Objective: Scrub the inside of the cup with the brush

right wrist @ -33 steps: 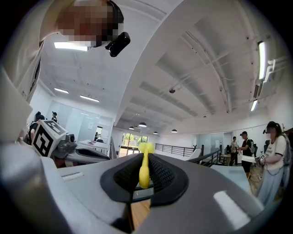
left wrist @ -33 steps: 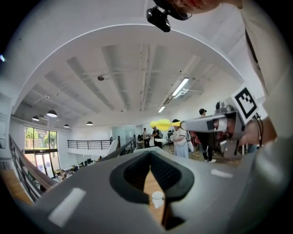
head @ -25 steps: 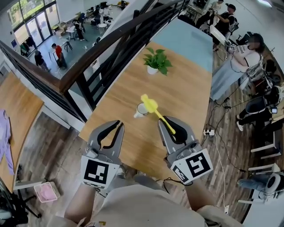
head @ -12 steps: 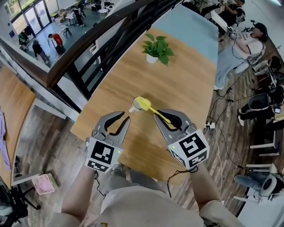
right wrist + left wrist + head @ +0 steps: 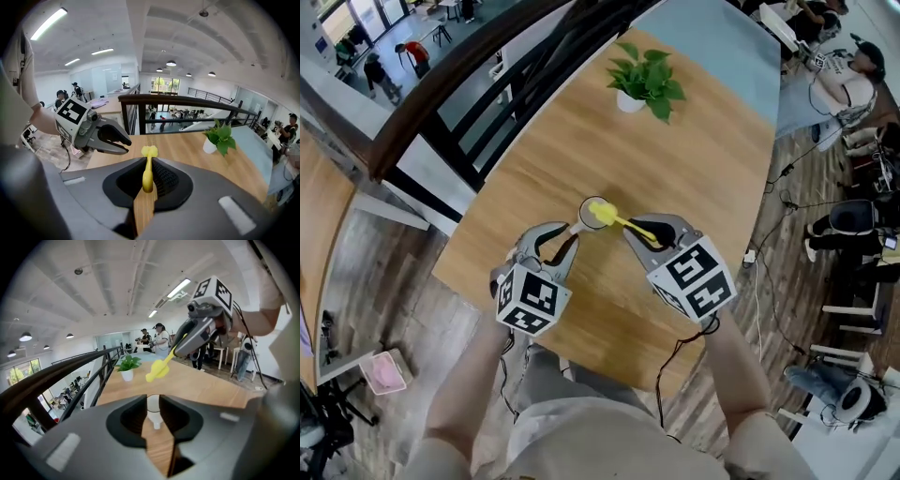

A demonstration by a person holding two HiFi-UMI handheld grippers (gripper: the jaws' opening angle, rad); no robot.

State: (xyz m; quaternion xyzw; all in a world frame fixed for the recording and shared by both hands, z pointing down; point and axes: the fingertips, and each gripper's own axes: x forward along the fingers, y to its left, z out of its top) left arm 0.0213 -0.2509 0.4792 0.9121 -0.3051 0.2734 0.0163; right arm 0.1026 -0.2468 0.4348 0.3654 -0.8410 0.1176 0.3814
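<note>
A white ceramic cup [image 5: 592,210] stands on the near half of the long wooden table [image 5: 703,159], and a green potted plant [image 5: 647,80] is well behind it at the far end. The left gripper [image 5: 567,236], jaws opening, sits near-left of the cup, which lies just beyond its tips. The right gripper [image 5: 649,231], near-right, holds the yellow plastic brush [image 5: 623,223], whose head is over the cup.

Table [image 5: 694,169]: pale wood, grain visible, matt to satin. Brush [image 5: 623,223]: yellow plastic, smooth, slight sheen. Cup [image 5: 587,205]: white, smooth, prob. glazed. Right claw [image 5: 649,232]: grey plastic, matt; inner pads [image 5: 161,178] black, ribbed. Floor [image 5: 394,309]: dark wood planks, dull. Plant pot [image 5: 628,101]: white, smooth.
</note>
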